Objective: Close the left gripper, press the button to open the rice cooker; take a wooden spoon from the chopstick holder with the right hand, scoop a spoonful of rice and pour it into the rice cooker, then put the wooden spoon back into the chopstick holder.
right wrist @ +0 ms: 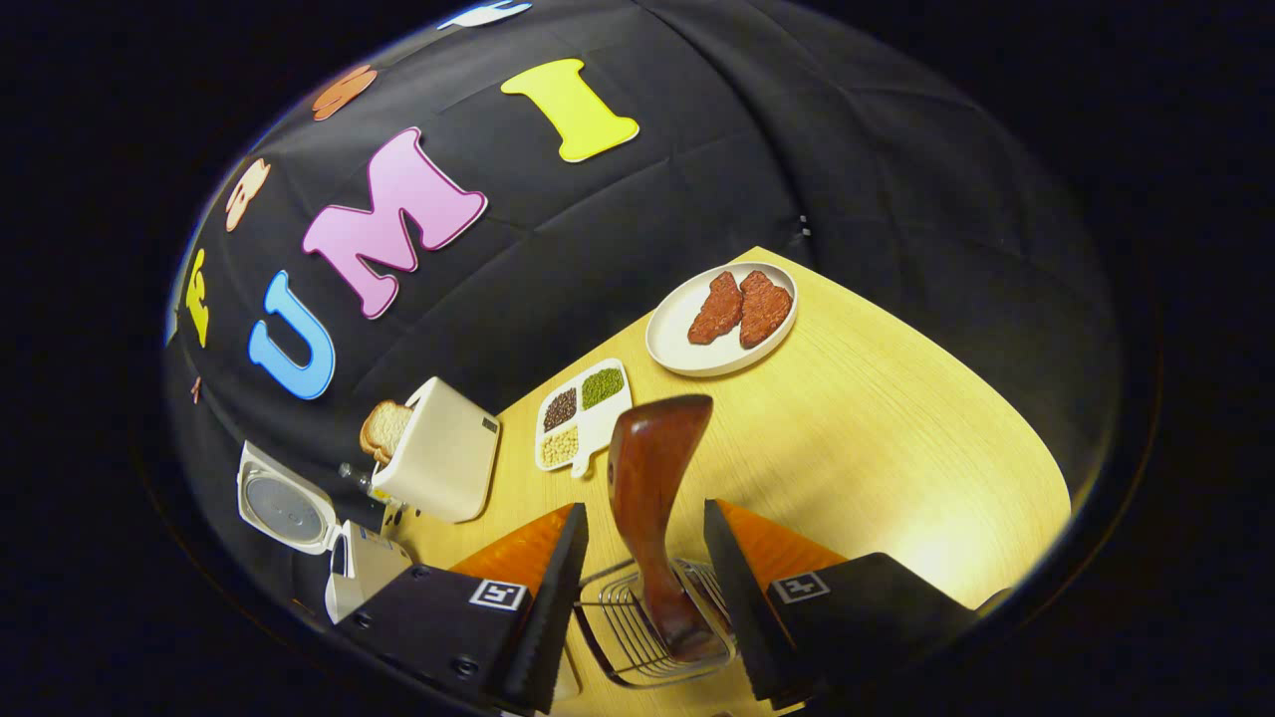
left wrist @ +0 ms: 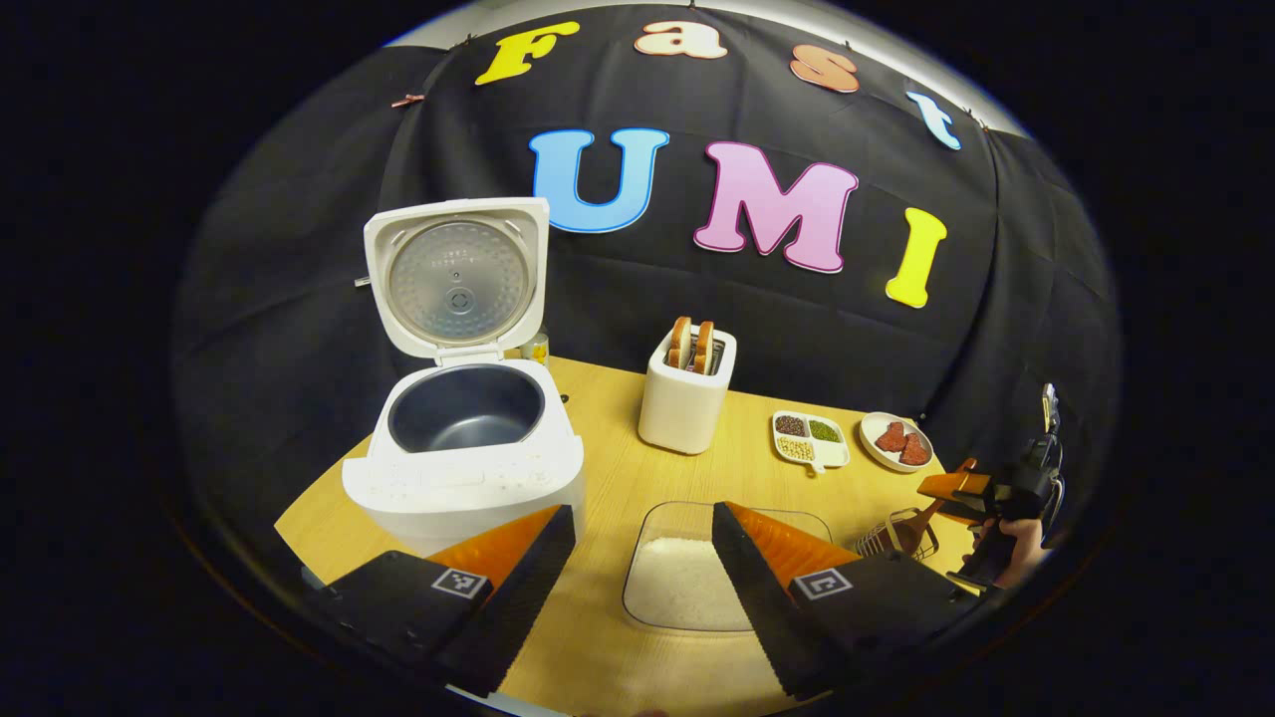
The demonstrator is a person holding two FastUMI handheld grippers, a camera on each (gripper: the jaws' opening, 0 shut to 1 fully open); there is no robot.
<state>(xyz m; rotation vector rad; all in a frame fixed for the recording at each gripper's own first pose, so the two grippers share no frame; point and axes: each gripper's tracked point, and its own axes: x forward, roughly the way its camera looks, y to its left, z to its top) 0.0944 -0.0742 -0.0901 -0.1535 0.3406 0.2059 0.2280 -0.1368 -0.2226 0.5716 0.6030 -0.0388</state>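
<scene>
The white rice cooker (left wrist: 463, 468) stands at the table's left with its lid (left wrist: 456, 279) raised and its dark inner pot bare. A clear container of rice (left wrist: 687, 588) lies just ahead of my left gripper (left wrist: 642, 543), which is open and holds nothing. The wooden spoon (right wrist: 652, 488) stands broad end up in the wire chopstick holder (right wrist: 637, 637). My right gripper (right wrist: 643, 510) is open, one finger on each side of the spoon with small gaps. From the left gripper view, the right gripper (left wrist: 956, 488), held in a hand, hovers over the holder (left wrist: 896, 538).
A white toaster (left wrist: 687, 398) with bread slices stands mid-table by the back wall. Right of it lie a divided dish of beans (left wrist: 809, 438) and a plate with two reddish meat pieces (left wrist: 896, 441). The rounded wooden table edge (right wrist: 996, 478) is near the holder.
</scene>
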